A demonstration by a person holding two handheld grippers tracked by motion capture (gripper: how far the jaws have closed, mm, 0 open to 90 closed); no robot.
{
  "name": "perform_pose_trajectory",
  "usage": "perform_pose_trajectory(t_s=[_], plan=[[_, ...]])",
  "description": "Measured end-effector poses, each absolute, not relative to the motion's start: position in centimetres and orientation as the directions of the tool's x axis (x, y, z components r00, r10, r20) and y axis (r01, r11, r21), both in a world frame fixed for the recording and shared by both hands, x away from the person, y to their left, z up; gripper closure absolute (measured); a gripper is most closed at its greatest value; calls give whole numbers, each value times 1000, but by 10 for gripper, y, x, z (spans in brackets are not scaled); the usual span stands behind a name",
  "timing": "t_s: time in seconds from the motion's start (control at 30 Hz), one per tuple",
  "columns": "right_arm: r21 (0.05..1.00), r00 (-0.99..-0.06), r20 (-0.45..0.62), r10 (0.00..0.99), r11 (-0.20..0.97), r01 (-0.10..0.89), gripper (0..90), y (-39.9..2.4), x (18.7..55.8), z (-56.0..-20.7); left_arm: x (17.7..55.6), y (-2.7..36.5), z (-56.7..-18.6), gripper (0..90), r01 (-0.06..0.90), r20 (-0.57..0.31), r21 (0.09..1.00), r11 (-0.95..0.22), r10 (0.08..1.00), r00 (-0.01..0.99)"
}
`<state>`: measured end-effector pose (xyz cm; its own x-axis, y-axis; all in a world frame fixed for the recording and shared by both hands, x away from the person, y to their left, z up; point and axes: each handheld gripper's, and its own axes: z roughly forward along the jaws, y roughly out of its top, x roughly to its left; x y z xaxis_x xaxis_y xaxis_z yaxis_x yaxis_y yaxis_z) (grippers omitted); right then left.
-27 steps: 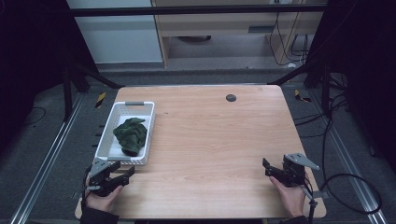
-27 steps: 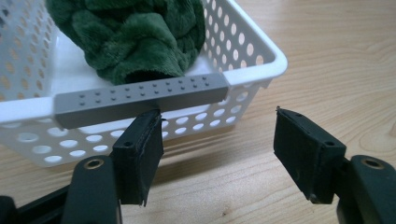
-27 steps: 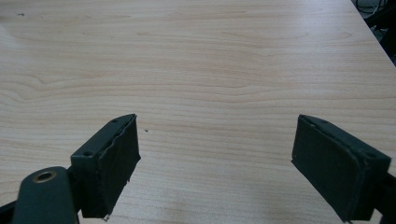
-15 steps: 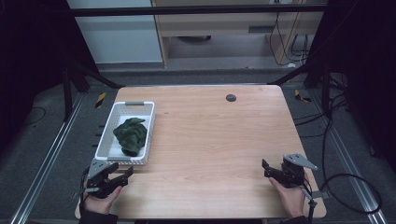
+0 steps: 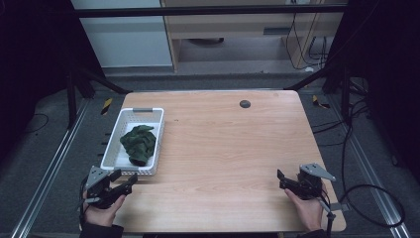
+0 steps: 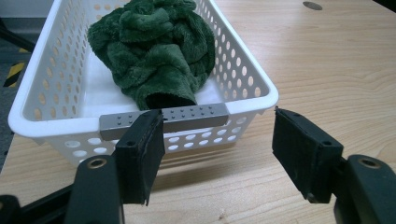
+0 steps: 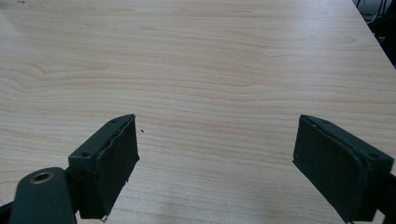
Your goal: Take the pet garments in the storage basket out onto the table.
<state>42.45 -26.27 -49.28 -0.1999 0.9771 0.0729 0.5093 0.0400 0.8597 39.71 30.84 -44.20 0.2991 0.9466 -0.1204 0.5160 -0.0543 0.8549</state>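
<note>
Dim surroundings, evenly lit, sharp.

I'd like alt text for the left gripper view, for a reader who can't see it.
A white perforated basket holding a crumpled dark green towel sits on a wooden table. The left gripper points at the basket's near end, its black jaws open and empty.
</note>
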Motion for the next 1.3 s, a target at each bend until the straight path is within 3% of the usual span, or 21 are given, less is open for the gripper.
perform_pose_trajectory(t_s=[1.3], plan=[[858,-216,51,975,68,510,126,-260,425,-493,441,315,-387,295,481,-91,871,-101,929,360]])
